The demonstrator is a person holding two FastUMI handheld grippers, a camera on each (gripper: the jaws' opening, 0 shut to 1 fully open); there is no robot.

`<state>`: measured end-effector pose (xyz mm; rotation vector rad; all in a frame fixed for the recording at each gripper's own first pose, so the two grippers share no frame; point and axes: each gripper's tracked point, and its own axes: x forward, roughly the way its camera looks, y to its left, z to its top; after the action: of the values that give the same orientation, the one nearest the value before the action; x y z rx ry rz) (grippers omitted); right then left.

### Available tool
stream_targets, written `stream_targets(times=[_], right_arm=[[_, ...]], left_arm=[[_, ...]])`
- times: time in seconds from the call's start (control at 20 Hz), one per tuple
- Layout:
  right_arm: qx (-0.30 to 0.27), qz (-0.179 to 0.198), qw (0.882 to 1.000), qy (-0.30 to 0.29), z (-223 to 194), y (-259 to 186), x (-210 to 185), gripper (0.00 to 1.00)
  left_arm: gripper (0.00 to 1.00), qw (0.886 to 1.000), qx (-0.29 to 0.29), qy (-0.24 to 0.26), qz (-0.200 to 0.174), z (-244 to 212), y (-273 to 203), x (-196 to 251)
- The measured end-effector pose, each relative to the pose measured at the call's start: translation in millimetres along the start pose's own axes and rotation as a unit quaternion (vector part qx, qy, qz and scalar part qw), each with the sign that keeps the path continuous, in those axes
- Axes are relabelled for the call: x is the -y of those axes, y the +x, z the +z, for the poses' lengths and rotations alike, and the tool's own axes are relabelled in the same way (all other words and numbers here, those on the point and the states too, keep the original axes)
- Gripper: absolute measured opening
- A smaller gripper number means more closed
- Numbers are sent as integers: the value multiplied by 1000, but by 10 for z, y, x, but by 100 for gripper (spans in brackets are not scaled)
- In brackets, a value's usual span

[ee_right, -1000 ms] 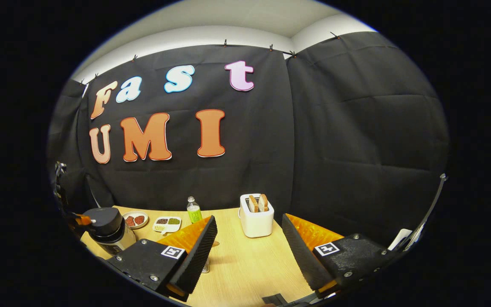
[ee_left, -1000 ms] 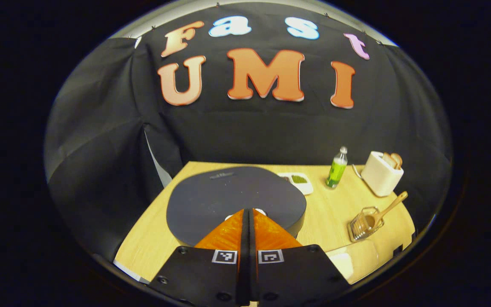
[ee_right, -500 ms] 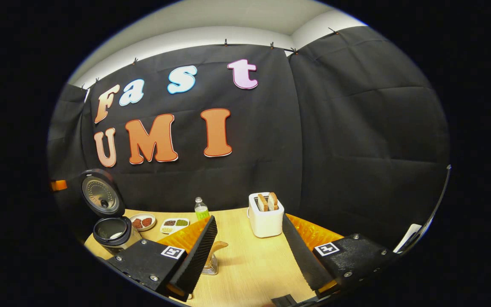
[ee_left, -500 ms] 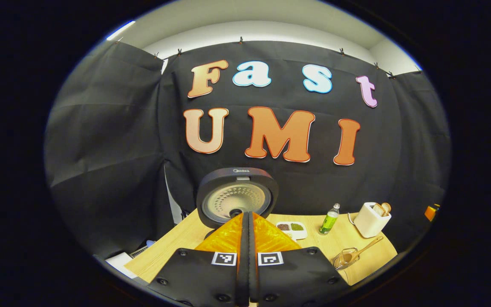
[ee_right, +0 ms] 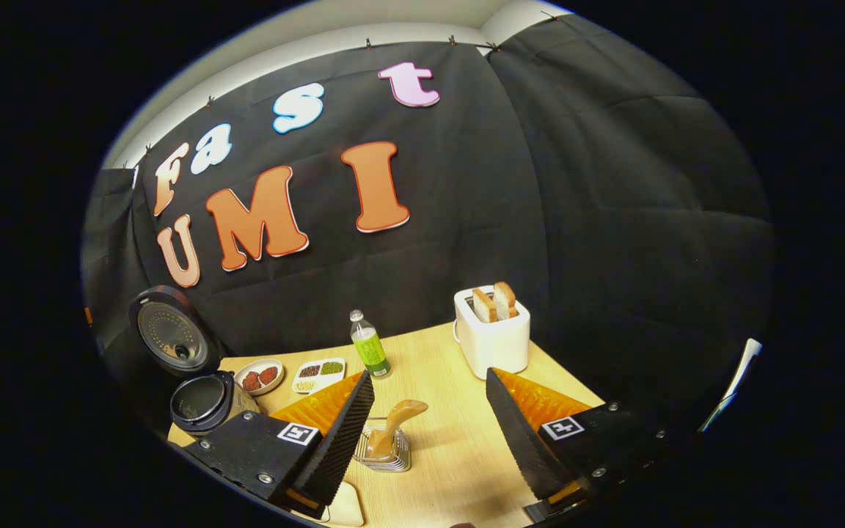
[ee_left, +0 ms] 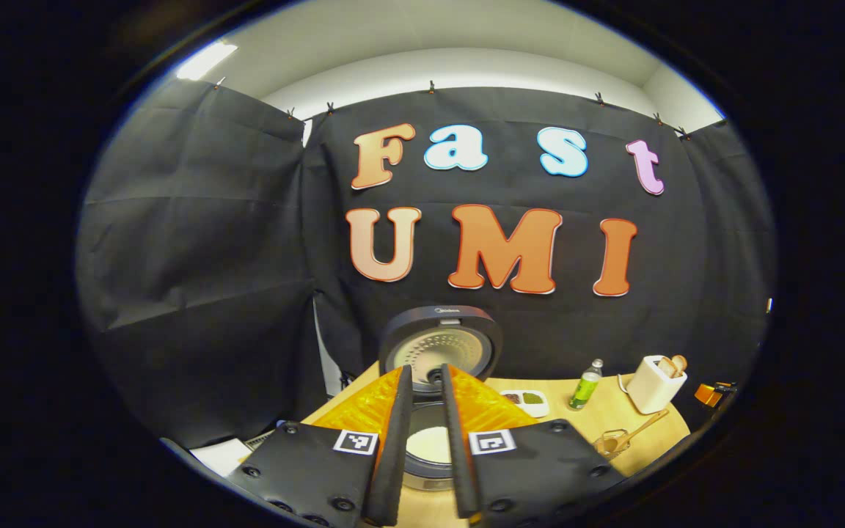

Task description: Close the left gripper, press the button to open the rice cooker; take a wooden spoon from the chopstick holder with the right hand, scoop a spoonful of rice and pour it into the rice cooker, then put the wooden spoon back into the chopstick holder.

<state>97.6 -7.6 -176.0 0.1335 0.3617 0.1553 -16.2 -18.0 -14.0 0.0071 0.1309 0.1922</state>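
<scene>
The dark rice cooker [ee_left: 459,469] stands open, its round lid [ee_left: 441,345] raised upright behind it. Its pale inner pot [ee_left: 428,444] shows between my left gripper's fingers. The left gripper [ee_left: 426,374] hovers above the front of the cooker, slightly open and holding nothing. The wooden spoon [ee_right: 397,418] stands bowl-down in the wire chopstick holder [ee_right: 382,453], handle leaning right. My right gripper [ee_right: 428,378] is wide open, a short way above and in front of the holder, touching nothing. The cooker [ee_right: 202,400] with its lid [ee_right: 169,337] sits at the table's left.
A white toaster [ee_right: 492,337] with two bread slices stands at the back right. Further left are a green bottle [ee_right: 369,352], a divided dish [ee_right: 318,374] and a small dish of red pieces [ee_right: 259,376]. A pale container [ee_right: 345,506] sits at the front edge.
The cooker lid has sprung from shut to upright. My left gripper has lifted and drawn back, and its fingers have parted a little. My right gripper has tilted down towards the chopstick holder.
</scene>
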Motion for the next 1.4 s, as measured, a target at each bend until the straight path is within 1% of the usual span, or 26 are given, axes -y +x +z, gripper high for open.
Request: stream_targets(times=[0.15,0.3,0.35,0.45,0.6,0.7,0.8,0.85,0.9,0.95,1.0,1.05,1.15,1.2,1.25,1.4], right_arm=[[-40,4,999,10,-329,250,-84,95],[-61,18,998,17,-540,449,-202,95],[-71,19,997,16,-628,508,-229,95],[-85,25,996,11,-761,605,-287,95],[-116,27,993,7,-972,737,-320,95],[-137,21,990,12,-1097,825,-309,93],[-145,15,989,18,-1154,902,-316,81],[-148,13,989,19,-1177,915,-312,71],[-153,18,988,17,-1192,922,-345,66],[-157,20,987,8,-1204,908,-361,57],[-153,28,988,-2,-1185,910,-399,53],[-151,32,988,-6,-1156,907,-450,43],[-150,49,987,5,-1101,837,-601,18],[-151,45,988,-3,-1101,821,-613,17],[-146,41,988,-13,-1090,803,-626,13],[-107,41,993,-21,-779,704,-735,6]], left_arm=[[55,1000,-1,-6,24,-2,-98,-163],[80,999,5,-6,47,14,-168,-335],[82,998,6,-3,56,6,-191,-400],[97,998,12,-1,67,-1,-202,-447],[97,997,13,-7,79,-77,-179,-514],[98,996,9,-9,86,-137,-233,-606],[98,995,5,-5,95,-130,-344,-722],[98,995,5,-2,99,-135,-354,-753],[98,995,5,0,104,-123,-364,-798],[98,994,4,1,108,-129,-364,-840],[98,994,3,2,111,-125,-362,-876],[98,994,1,2,113,-130,-349,-908],[98,994,-3,1,110,-155,-329,-931],[98,994,-6,0,107,-155,-315,-937],[98,995,-8,2,102,-164,-296,-942],[98,996,-6,14,87,-110,-231,-979]])
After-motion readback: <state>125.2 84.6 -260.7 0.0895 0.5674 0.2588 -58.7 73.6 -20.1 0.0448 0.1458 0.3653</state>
